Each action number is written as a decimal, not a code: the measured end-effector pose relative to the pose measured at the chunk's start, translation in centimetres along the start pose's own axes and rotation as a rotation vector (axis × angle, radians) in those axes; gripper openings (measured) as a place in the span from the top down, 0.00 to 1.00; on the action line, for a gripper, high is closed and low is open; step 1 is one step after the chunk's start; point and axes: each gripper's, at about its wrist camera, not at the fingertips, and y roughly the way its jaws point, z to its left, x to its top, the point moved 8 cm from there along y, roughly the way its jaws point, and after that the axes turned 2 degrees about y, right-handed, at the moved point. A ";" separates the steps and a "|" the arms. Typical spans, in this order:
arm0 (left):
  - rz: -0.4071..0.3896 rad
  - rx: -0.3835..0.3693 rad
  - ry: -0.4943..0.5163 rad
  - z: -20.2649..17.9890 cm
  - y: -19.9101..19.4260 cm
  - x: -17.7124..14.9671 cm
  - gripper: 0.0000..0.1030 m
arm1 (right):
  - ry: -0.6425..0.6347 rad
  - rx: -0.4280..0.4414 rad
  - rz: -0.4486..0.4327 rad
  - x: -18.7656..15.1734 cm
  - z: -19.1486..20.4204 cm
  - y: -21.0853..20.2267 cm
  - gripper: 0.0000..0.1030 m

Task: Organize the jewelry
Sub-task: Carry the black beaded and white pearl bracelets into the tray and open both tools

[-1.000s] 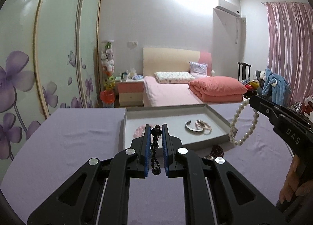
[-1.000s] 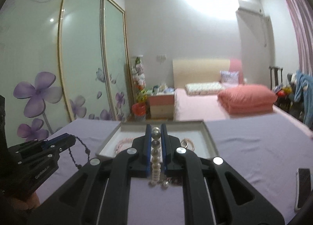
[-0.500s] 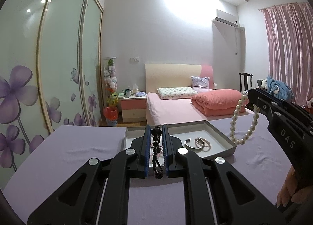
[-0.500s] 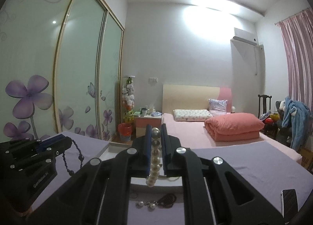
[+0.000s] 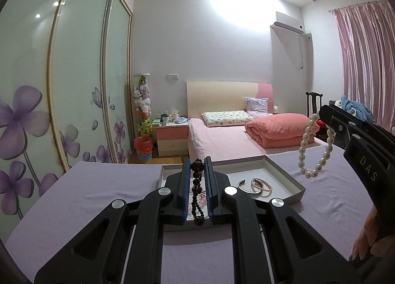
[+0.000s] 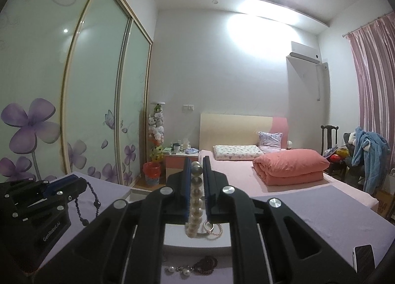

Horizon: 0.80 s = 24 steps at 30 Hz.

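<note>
The left gripper (image 5: 197, 168) is clamped on a dark bead strand (image 5: 197, 195) and the right gripper (image 6: 196, 168) on a pearl bracelet (image 6: 195, 205), both loops dangling above the grey tray (image 5: 284, 175) that holds a silver bangle (image 5: 246, 189).

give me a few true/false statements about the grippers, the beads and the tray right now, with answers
1. The left gripper is shut on a dark bead strand. True.
2. The right gripper is open and holds nothing. False: it is shut on a pearl strand.
3. The tray already holds a silver bangle. True.
4. The pearl strand lies flat in the tray. False: it hangs in a loop from the right gripper, clear of the tray.
5. More jewelry lies on the purple cloth outside the tray. True.
</note>
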 end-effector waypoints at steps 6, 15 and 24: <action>0.002 0.001 0.009 -0.5 0.8 0.0 0.88 | 0.005 -0.005 0.001 0.1 -0.4 1.1 0.90; 0.042 -0.005 -0.012 -0.9 4.3 0.1 0.88 | 0.034 0.006 0.048 -0.6 -0.8 5.1 0.90; 0.132 -0.029 -0.020 -1.1 9.4 -1.5 0.88 | 0.111 0.042 0.218 -4.0 -1.7 12.9 0.90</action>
